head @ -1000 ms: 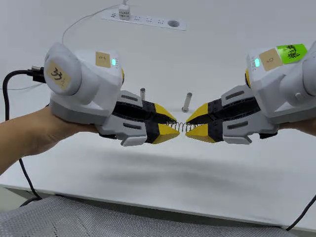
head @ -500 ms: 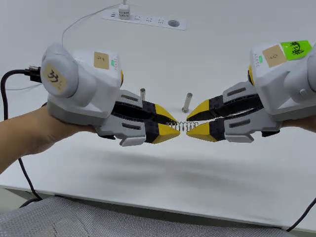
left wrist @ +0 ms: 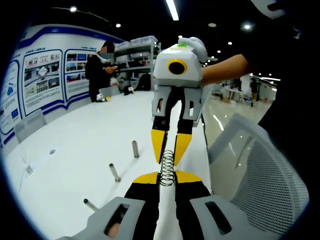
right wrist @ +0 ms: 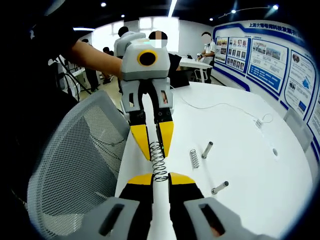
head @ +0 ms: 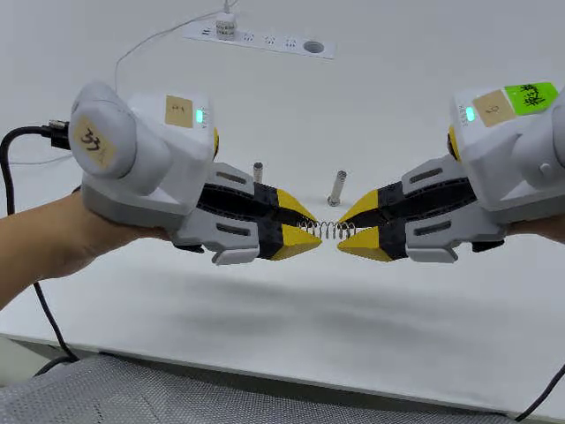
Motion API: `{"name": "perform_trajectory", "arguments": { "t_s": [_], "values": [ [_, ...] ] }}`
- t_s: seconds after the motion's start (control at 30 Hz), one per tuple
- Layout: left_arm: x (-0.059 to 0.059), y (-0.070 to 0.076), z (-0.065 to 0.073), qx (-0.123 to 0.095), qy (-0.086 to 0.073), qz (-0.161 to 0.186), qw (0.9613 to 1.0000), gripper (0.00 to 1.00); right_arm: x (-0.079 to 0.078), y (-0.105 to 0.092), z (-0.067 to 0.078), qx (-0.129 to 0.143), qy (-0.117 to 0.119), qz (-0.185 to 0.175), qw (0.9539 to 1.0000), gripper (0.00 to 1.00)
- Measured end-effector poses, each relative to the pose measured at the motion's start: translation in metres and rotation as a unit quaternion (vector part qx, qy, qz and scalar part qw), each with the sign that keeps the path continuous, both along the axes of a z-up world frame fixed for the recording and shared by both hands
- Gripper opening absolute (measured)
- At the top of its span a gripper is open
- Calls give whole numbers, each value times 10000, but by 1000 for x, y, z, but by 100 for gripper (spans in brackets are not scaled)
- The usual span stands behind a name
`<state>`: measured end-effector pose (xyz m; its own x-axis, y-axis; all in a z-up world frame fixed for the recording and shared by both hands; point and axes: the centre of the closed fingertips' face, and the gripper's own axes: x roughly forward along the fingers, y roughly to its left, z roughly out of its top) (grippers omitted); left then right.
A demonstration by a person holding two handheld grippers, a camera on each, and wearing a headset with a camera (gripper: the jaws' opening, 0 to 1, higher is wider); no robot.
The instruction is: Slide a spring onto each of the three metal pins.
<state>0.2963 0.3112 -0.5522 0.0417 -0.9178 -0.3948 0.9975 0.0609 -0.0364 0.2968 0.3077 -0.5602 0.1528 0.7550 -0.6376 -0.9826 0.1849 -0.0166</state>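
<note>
A small metal spring (head: 327, 230) hangs in the air, stretched level between my two grippers above the white table (head: 291, 309). My left gripper (head: 311, 231) is shut on its left end and my right gripper (head: 346, 231) is shut on its right end. The left gripper view shows the spring (left wrist: 167, 167) rising from my left gripper (left wrist: 167, 177) into the right gripper's yellow tips. Three metal pins (left wrist: 135, 149) (left wrist: 115, 172) (left wrist: 90, 204) stand on the table to the left. A second spring (right wrist: 194, 158) lies on the table by a pin (right wrist: 206, 149).
Two pins (head: 258, 170) (head: 338, 187) stand just behind the grippers. A white power strip (head: 260, 38) with a cable lies at the far edge. A grey mesh chair back (head: 132, 389) sits below the table's near edge. A black cable (head: 18, 168) trails from the left gripper.
More of the spring shows between the tips now than a second ago. The right gripper has dropped slightly and levelled with the left.
</note>
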Motion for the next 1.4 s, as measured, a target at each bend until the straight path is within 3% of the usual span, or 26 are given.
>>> {"name": "perform_trajectory", "arguments": {
  "t_s": [0.33, 0.5, 0.83, 1.03, 1.27, 1.4],
  "values": [
    [-1, 0, 0, 32, -65, -21, 10000, 10, -2, 3, 12, 241, 73, -12, 9997, 11],
    [-1, 0, 1, -11, -48, 21, 10000, 10, -3, 8, 26, 577, 122, -57, 9982, 11],
    [2, 0, 0, 44, -105, 41, 9999, 10, 1, 15, 31, 806, 122, -132, 9966, 11],
    [1, -3, 1, -21, -87, 33, 10000, 10, 4, 24, 42, 1146, 237, -231, 9929, 11],
    [2, -6, 3, -111, -86, 60, 9999, 10, 4, 31, 47, 1312, 296, -315, 9904, 11],
    [3, -7, 1, -79, -109, 64, 9999, 10, 5, 32, 46, 1243, 226, -317, 9915, 11]
  ]
}}
